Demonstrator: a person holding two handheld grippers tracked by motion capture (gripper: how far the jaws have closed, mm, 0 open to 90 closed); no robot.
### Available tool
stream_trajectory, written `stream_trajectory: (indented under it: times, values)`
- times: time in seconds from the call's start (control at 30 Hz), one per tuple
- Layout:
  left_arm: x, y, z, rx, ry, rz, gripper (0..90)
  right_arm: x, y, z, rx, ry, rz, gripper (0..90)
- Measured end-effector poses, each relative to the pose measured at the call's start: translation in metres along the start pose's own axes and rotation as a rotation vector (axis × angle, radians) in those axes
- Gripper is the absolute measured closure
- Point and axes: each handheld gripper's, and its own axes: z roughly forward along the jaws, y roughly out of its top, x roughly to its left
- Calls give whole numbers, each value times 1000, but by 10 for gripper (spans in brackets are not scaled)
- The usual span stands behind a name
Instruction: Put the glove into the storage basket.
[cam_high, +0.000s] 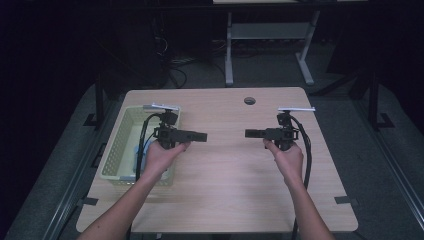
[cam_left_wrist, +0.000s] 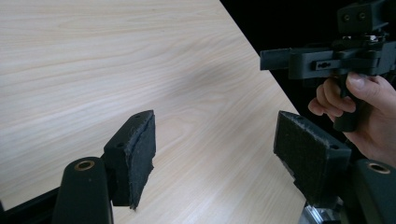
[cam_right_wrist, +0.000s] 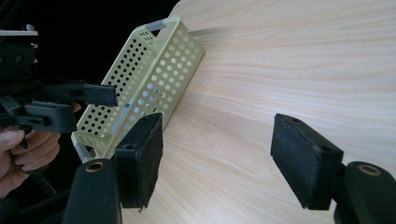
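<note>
High view: a pale, wood-grained rectangular surface (cam_high: 225, 200) with rounded corners stands in a dim room on a dark grey floor. A small round grommet hole (cam_high: 249, 100) sits near the middle of the far edge, and dark tape tabs mark the near left and near right corners. Beyond the far edge stand the white legs of another table (cam_high: 229, 50), with loose black cables (cam_high: 175, 65) lying on the floor beside them.

A pale yellow-green perforated plastic basket (cam_high: 116, 150) rests along the left edge of the surface, its long side parallel to that edge; something pale blue lies inside, too small to identify.

The left black handheld gripper (cam_high: 200, 136) is held above the surface just beside the basket's inner wall, pointing toward the right edge. The right black handheld gripper (cam_high: 248, 133) is held opposite, pointing toward the left edge; the two tips are near each other but apart, over the middle of the surface.

Left gripper view: its fingers (cam_left_wrist: 135, 154) are spread wide, released, with bare surface between them. Right gripper view: its fingers (cam_right_wrist: 306, 156) are likewise released, grasping nothing, with the basket ahead at the left.
</note>
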Motion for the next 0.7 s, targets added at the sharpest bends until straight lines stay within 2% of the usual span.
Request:
stream_trajectory:
  times: [0.17,0.3,0.7]
  values:
    - [-6,-3,8,8,-7,7,287,-7,-5,-9,0,-7,1,335]
    - [-13,-5,16,25,-21,28,287,-13,-10,-14,0,-14,12,335]
    - [-25,-13,30,30,-50,49,287,-26,-25,-27,10,-13,30,331]
